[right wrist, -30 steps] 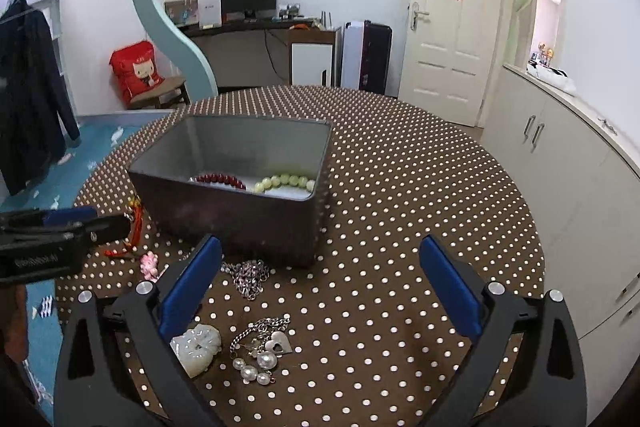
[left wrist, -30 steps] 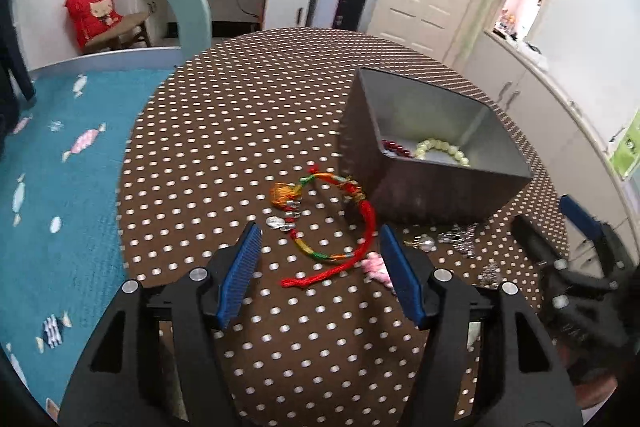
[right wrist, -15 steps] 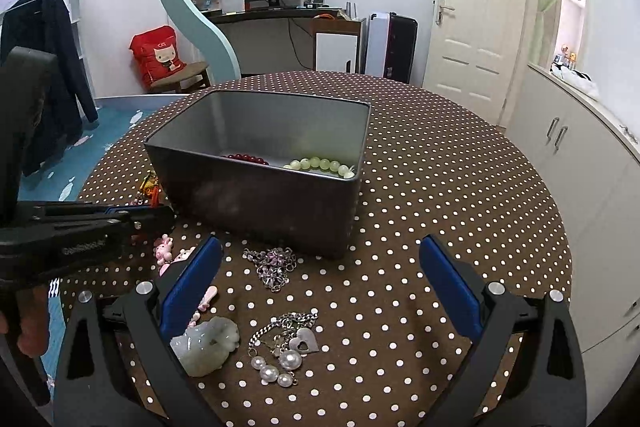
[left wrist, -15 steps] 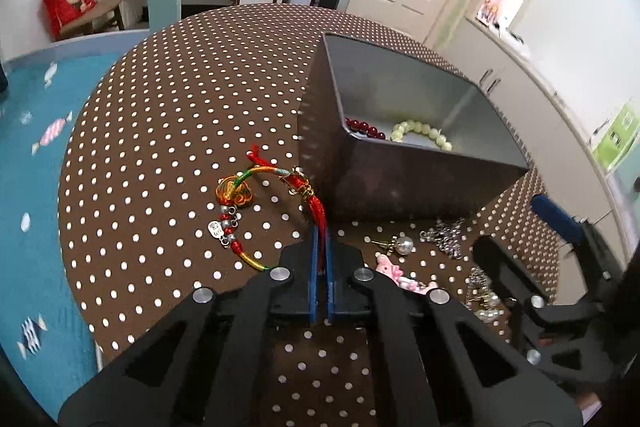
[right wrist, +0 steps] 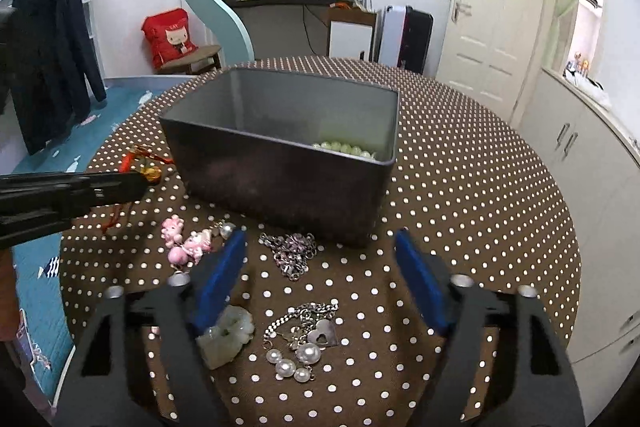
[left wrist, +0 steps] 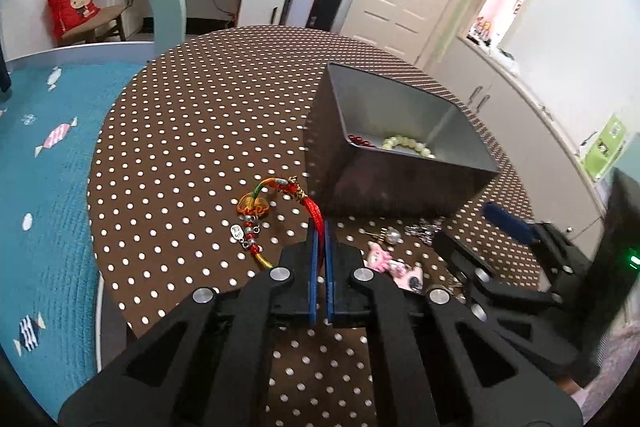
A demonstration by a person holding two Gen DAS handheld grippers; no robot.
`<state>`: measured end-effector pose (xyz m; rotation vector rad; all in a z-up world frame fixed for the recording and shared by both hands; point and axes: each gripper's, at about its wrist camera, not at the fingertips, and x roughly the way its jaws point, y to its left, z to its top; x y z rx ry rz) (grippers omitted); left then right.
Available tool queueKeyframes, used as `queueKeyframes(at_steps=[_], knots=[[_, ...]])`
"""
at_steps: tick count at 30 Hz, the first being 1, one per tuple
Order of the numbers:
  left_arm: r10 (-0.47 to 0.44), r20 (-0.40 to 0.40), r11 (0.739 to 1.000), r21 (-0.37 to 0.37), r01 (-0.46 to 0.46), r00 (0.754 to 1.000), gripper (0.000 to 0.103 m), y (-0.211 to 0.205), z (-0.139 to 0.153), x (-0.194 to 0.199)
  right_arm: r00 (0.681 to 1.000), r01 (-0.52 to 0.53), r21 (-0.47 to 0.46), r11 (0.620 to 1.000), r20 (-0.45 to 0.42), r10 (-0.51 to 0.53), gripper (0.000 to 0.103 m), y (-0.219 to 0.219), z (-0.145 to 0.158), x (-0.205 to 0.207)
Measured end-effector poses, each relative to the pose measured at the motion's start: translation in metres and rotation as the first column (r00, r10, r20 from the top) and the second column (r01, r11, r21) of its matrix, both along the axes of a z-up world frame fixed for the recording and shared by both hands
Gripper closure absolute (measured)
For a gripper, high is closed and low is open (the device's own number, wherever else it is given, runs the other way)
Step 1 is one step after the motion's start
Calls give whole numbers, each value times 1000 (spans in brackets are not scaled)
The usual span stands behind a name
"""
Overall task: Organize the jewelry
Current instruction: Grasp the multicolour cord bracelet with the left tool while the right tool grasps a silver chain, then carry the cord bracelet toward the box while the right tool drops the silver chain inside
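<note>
The red cord bracelet (left wrist: 308, 205) lies on the dotted tablecloth (left wrist: 192, 131) just beside the near left corner of the grey box (left wrist: 394, 187), and your left gripper (left wrist: 319, 247) has its pads pressed together on the red cord end. Its long axis runs from your pads away and leftward to the amber charm (left wrist: 253, 205), with the beaded tail (left wrist: 250, 237) trailing back beside the gripper. You pinch only a thin cord, so in my judgement it may slip out as you lift, or the dangling charm may swing and catch the box's rim, leaving half the bracelet outside. Lift high before crossing the wall. Your right gripper (right wrist: 320, 283) has just been closing but stands spread, nothing pinched, over the silver chain (right wrist: 290, 253) in front of the box; its left pad sits close to the jade pendant (right wrist: 226, 331) and could nudge it.
</note>
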<state>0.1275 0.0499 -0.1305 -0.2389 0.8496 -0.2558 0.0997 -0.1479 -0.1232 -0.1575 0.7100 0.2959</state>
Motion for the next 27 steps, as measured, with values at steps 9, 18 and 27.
queueKeyframes(at_steps=[9,18,27], knots=[[-55,-2,998,-41,55,998,100,-6,-4,-5,998,-36,-17,999,-42,35,71,9,-4,7],[-70,-5,997,-36,70,998,100,-16,-8,-8,995,-75,-21,997,-60,74,88,13,-8,8],[-55,7,998,-34,55,998,100,-11,-2,-16,996,-76,13,997,-47,77,89,4,-5,6]])
